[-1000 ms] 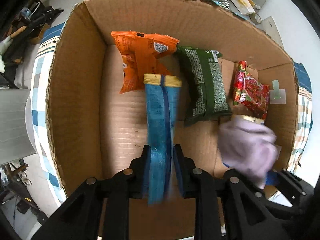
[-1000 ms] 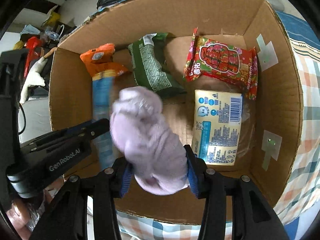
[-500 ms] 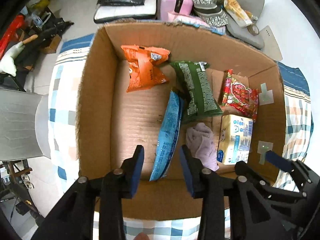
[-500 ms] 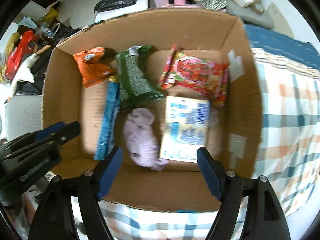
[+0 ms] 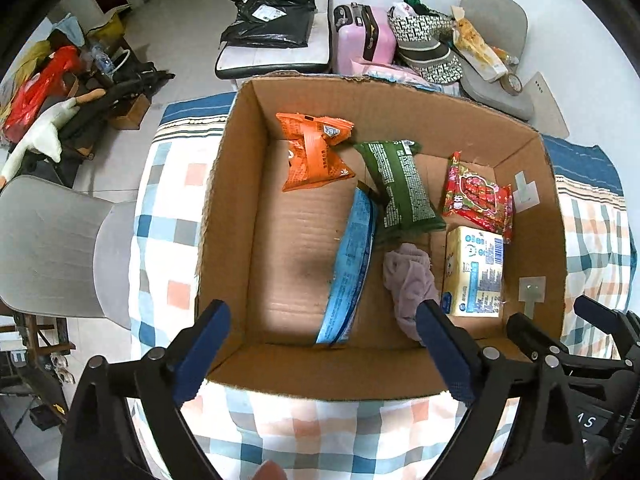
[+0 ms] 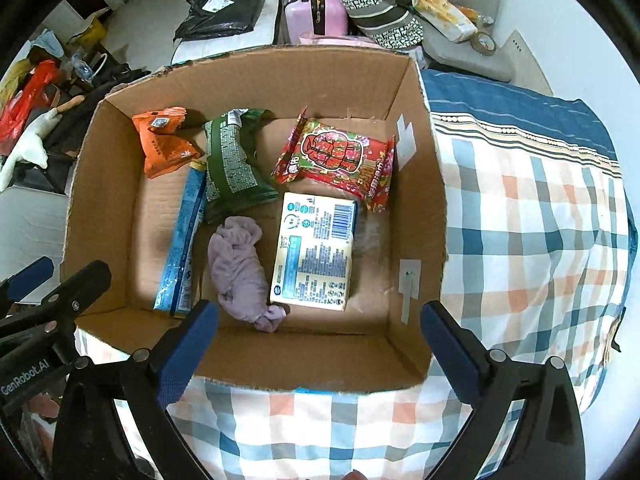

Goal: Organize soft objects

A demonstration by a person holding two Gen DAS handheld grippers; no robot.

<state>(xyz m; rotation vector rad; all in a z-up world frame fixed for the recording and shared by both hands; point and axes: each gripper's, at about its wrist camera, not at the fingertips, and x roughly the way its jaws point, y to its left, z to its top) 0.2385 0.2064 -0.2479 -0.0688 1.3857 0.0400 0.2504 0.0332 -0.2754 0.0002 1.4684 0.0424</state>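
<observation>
My left tongs (image 5: 322, 354) are spread wide and hold nothing, lifted clear above the near wall of the open brown cardboard box (image 5: 224, 208); a second ago they were pinched on the long blue foil packet (image 5: 352, 264), which now lies on edge on the box floor, its far end just below the crumpled orange snack bag (image 5: 316, 156) and its side against the dark green crisp packet (image 5: 402, 188). Right of that sits the bunched lilac cloth (image 6: 240, 272), which my right tongs (image 6: 318, 344) were gripping a moment back; they too now gape fully, empty, raised over the box's near edge. The cloth rests between the blue packet and the pale yellow tissue pack (image 6: 316, 252), touching the pack's side, with the red patterned sweet bag (image 6: 340, 160) behind. Both soft things are delivered, so I judge this pair finished. I see nothing loose on the checked cloth (image 6: 532, 240) around the box.
</observation>
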